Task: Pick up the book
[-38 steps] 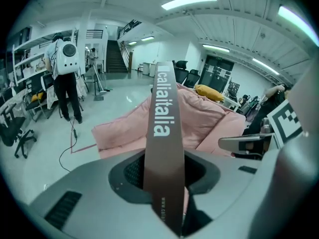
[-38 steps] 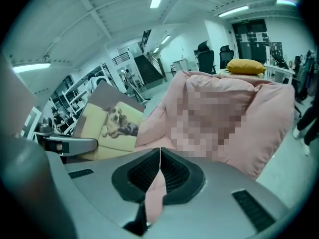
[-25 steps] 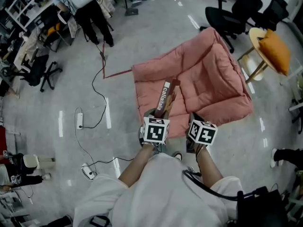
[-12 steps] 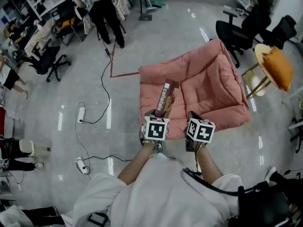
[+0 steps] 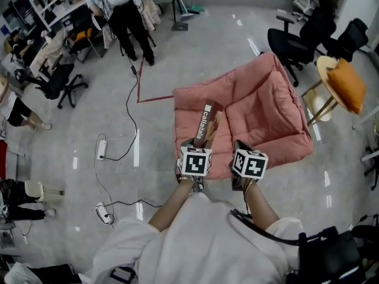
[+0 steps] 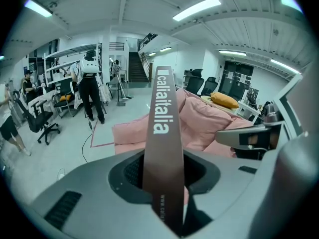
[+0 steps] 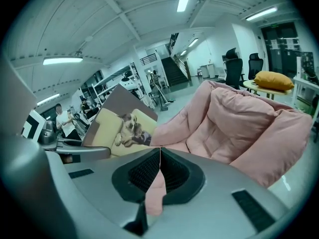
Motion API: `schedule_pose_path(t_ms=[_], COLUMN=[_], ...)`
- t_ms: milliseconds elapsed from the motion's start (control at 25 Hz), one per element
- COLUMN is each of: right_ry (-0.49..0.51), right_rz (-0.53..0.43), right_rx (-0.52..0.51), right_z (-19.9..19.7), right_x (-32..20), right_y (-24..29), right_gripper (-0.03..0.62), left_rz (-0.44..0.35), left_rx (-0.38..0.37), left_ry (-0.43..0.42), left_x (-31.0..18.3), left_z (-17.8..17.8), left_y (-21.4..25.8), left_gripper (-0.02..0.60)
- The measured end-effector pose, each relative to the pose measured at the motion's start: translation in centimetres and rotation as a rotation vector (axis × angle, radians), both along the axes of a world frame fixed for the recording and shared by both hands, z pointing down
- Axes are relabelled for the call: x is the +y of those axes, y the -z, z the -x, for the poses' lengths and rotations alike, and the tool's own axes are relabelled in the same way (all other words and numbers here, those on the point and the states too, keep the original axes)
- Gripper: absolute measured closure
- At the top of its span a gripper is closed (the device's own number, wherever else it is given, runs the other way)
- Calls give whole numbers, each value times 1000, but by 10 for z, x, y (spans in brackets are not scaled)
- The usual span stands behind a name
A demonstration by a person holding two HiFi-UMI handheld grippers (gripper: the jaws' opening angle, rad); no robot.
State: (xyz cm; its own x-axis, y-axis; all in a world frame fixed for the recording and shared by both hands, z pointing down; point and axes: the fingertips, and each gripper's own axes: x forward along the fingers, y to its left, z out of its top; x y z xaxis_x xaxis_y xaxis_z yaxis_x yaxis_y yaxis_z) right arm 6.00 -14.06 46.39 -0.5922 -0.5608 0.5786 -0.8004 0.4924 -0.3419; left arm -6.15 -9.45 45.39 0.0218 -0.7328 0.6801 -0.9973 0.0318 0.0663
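At the upper left of the head view, a person (image 5: 121,10) stands among desks. Only that background has shifted across the frame over the last second. Below them, a cable (image 5: 121,135) trails over the grey floor (image 5: 195,52).

At centre, the left gripper (image 5: 196,149) is as it was a second ago. Its fingers (image 6: 127,171) are partly closed and clamped on the lower end of the book (image 5: 206,125). The left gripper view shows the brown spine (image 6: 160,128) rising straight out from between them. The book stands tilted away from the person, in the air over the near edge of the pink cushion (image 5: 260,105), and its place against the gripper has not changed. So I judge the grip firm and the pick-up essentially done: the book is off the cushion and carried by one hand.

Just to the right, the right gripper (image 5: 240,152) sits beside the left, barely moved. Its fingers (image 7: 144,171) are pressed together with nothing between them; only pink cushion shows past them. The book's cover with a dog (image 7: 122,126) appears at the left of the right gripper view.

At the far right, an orange pillow (image 5: 346,78) rests on a stool.
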Motion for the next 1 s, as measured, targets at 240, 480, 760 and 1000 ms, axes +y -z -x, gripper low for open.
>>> schedule_pose_path(t_ms=[240,480,760,1000], right_ry=[4,-7,-9,-4], right_rz=[10,10,21,23], right_rx=[-22,0,4,3], right_z=[4,4,7,10], right_x=[-1,1,3,2], right_y=[-1,-2,-8,-7], right_gripper=[565,565,565,565], left_rz=[9,9,21,20], left_rx=[14,20,26,43], left_ry=[-10,-16,-16,-1], left_x=[-3,-1,1,1], left_z=[3,3,6,10], left_y=[-5,-7,-10,-9], left_gripper=[437,437,437,437])
